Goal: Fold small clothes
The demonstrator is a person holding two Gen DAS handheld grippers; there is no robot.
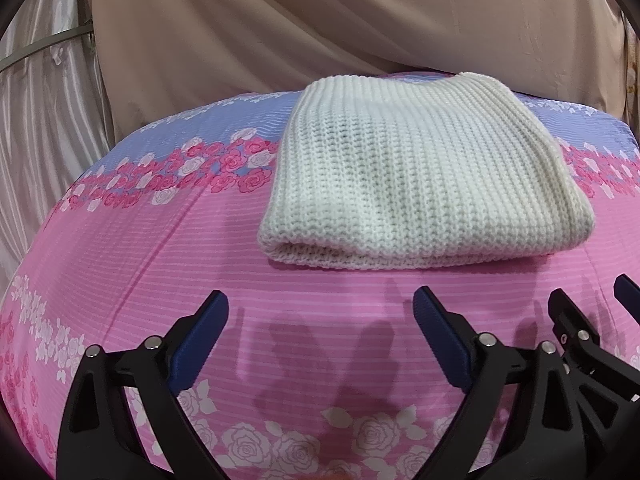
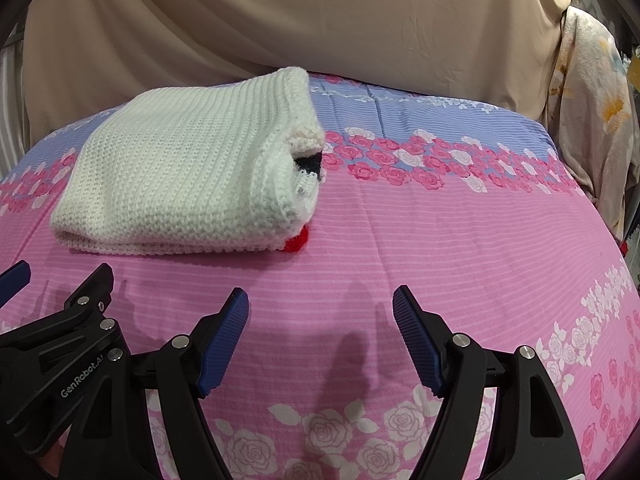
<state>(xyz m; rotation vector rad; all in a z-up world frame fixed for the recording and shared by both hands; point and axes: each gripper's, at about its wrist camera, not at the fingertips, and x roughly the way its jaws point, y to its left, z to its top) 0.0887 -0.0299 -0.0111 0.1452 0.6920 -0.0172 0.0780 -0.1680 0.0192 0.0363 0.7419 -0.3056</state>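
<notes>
1. White knit garment [image 1: 408, 168] lies folded on the floral sheet [image 1: 160, 248].
2. Left gripper [image 1: 320, 320]: jaws spread, empty; garment at 12 o'clock, just ahead.
3. Right gripper [image 2: 320, 312]: spread, empty; garment at 10–11 o'clock. Left probably nearer.

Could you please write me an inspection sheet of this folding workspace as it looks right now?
Surface: pink and blue rose-print sheet, fairly smooth, faint creases.
Job's things: white knit garment, folded into a compact stack; red and dark patches peek from its open side.
Clutter: nothing seen.
Grippers: left gripper and right gripper both open and empty, side by side short of the garment.
Cables: nothing seen.
Surroundings: beige draped cloth behind; flowered fabric hanging at far right.
</notes>
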